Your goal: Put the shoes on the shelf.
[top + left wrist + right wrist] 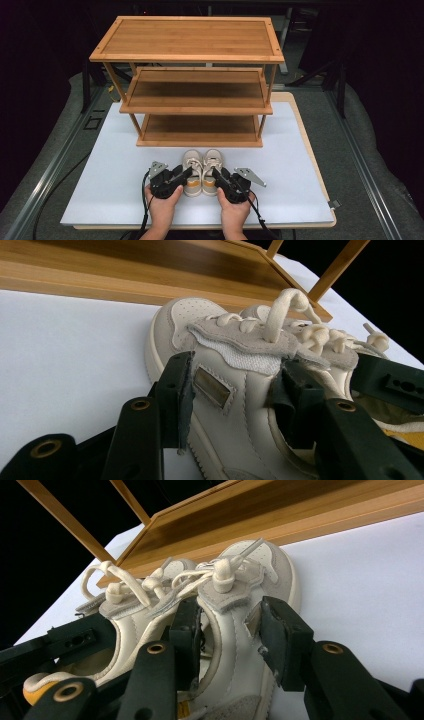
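High view: a pair of cream shoes, the left shoe (191, 171) and the right shoe (212, 171), stands side by side on the white counter (100, 185), toes towards 12 o'clock, just in front of the bottom shelf of the wooden rack (200, 80). The rack fills the far half of the counter at 12 o'clock. The left gripper (184, 175) comes in from 7 o'clock, held in the person's left hand (162, 202), with its jaws at the heel side of the left shoe. The right gripper (219, 176) comes in from 5 o'clock in the right hand (234, 207), with its jaws at the right shoe.

Left gripper view: the left gripper (232, 390) straddles the side wall of the left shoe (240, 410); one jaw lies against the outer side at 9 o'clock, the other sits inside the shoe's opening at 3 o'clock. The jaws stand at a middling width around that wall, and I cannot tell whether the pads press on it. The rack's bottom board (125, 275) runs along 12 o'clock.

Right gripper view: the right gripper (227, 630) likewise straddles the outer wall of the right shoe (235, 680), one jaw inside the opening at 9 o'clock, the other outside at 3 o'clock. Whether it clamps cannot be told. The left shoe (125, 625) stands touching it at 9 o'clock.
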{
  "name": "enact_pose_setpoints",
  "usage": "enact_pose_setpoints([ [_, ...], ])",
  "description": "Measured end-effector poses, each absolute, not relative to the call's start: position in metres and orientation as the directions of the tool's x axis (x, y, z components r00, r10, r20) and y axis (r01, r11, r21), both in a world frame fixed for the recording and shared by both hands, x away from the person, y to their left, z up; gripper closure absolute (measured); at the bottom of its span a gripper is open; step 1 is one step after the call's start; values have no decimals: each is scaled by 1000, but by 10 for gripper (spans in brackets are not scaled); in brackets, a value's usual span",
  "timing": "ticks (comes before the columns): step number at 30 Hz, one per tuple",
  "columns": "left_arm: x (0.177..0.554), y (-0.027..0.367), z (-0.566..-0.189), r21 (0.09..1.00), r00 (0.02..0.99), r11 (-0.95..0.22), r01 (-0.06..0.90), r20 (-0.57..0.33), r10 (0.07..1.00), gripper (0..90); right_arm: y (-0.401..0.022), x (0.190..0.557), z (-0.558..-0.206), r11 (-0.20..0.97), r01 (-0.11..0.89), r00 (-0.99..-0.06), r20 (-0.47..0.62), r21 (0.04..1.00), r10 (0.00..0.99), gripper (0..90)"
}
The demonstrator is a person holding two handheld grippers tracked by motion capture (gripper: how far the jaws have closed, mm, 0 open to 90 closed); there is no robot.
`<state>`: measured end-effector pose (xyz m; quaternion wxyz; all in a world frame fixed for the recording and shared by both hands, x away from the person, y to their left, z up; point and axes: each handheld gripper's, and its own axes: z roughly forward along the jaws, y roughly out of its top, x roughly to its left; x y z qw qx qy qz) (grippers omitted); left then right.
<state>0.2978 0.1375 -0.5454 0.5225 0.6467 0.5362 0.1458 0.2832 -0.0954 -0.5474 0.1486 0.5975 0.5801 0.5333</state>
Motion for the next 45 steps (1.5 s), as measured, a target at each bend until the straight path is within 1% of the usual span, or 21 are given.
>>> enact_pose_setpoints([
  [1, 298, 138, -545, 832, 384, 120, 542, -371, 846, 544, -95, 283, -547, -273, 538, -252, 461, 797, 851, 614],
  [14, 299, 138, -541, 829, 390, 107, 549, -367, 844, 549, -95, 283, -544, -279, 542, -246, 467, 793, 849, 614],
  [23, 300, 139, -534, 835, 394, 112, 539, -368, 842, 549, -94, 284, -538, -292, 517, -248, 467, 805, 848, 614],
  [24, 300, 139, -533, 835, 394, 114, 539, -369, 842, 549, -96, 283, -536, -281, 535, -257, 470, 797, 845, 613],
  [25, 300, 139, -532, 834, 393, 119, 539, -374, 840, 549, -94, 285, -537, -294, 511, -264, 473, 808, 841, 613],
  [26, 300, 139, -531, 836, 396, 112, 538, -368, 841, 550, -95, 284, -534, -281, 530, -251, 464, 800, 849, 613],
  [27, 300, 139, -530, 835, 394, 117, 537, -371, 841, 550, -96, 284, -533, -277, 533, -261, 467, 799, 845, 613],
  [28, 301, 139, -529, 835, 395, 117, 538, -372, 840, 550, -94, 285, -534, -293, 508, -259, 468, 810, 845, 613],
  [29, 301, 139, -528, 837, 398, 115, 535, -370, 840, 550, -95, 285, -531, -283, 524, -261, 468, 803, 844, 613],
  [31, 302, 139, -524, 837, 399, 119, 534, -373, 838, 550, -94, 286, -528, -292, 507, -263, 468, 811, 844, 613],
  [33, 302, 140, -520, 841, 398, 122, 528, -371, 839, 550, -95, 286, -524, -279, 521, -266, 464, 806, 845, 613],
  [38, 303, 140, -513, 844, 403, 120, 522, -368, 838, 550, -95, 286, -516, -274, 520, -279, 464, 809, 841, 613],
  [42, 303, 139, -506, 848, 404, 117, 517, -363, 840, 550, -94, 286, -510, -294, 495, -267, 466, 817, 844, 613],
  [45, 302, 139, -499, 851, 410, 114, 513, -359, 838, 550, -95, 285, -505, -289, 503, -257, 460, 815, 850, 613],
])
